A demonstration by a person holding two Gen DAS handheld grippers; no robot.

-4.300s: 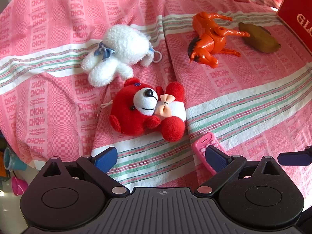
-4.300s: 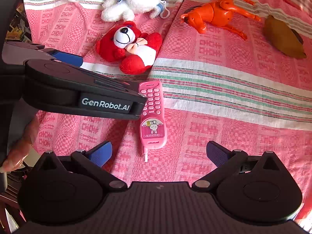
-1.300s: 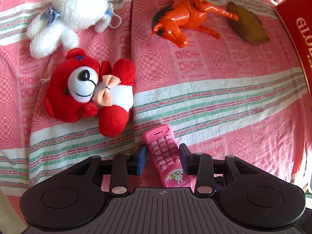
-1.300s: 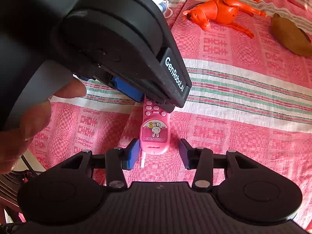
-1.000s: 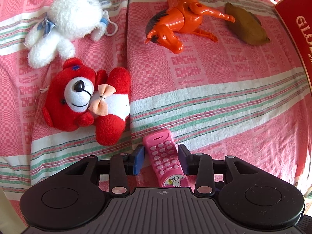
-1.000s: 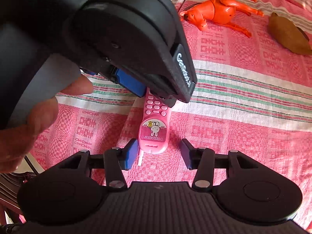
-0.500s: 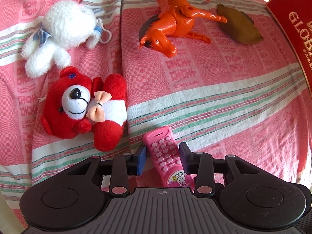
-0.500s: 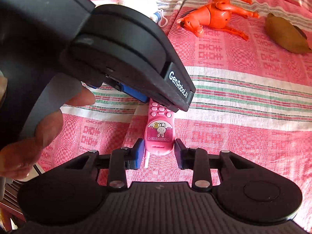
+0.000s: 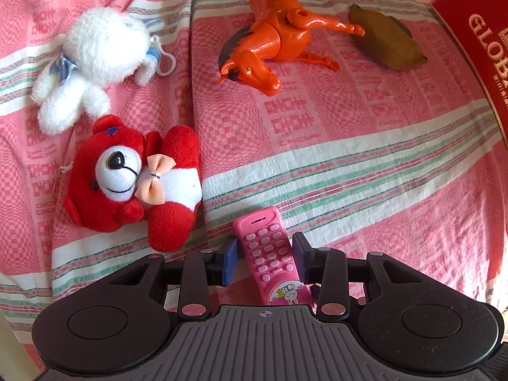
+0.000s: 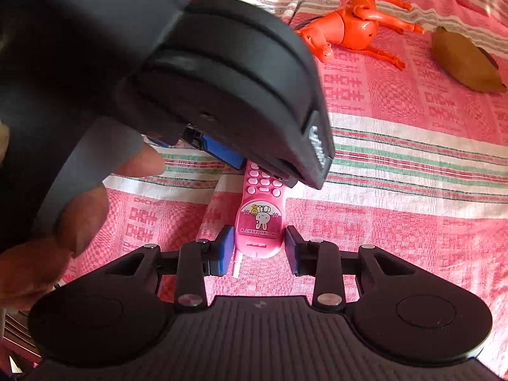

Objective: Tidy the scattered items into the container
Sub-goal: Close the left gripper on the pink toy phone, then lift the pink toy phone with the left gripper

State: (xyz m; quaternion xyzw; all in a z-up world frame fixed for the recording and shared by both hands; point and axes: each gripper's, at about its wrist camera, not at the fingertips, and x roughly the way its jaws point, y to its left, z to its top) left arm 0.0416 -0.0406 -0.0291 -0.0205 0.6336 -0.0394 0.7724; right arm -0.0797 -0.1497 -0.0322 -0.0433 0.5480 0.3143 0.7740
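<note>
A pink toy phone sits between the blue pads of my left gripper, which is shut on its keypad end. In the right wrist view the same phone points toward me, and my right gripper straddles its bottom end with small gaps on both sides. The left gripper's body fills the upper left of that view. A red teddy bear, a white plush dog, an orange toy horse and a brown pouch lie on the pink cloth.
A red box with white lettering stands at the right edge of the left wrist view. The pink striped cloth covers the whole surface. The holder's fingers show at the left of the right wrist view.
The left gripper closed on the pink phone and lifted its keypad end slightly. The right gripper narrowed and moved in around the phone's bottom end.
</note>
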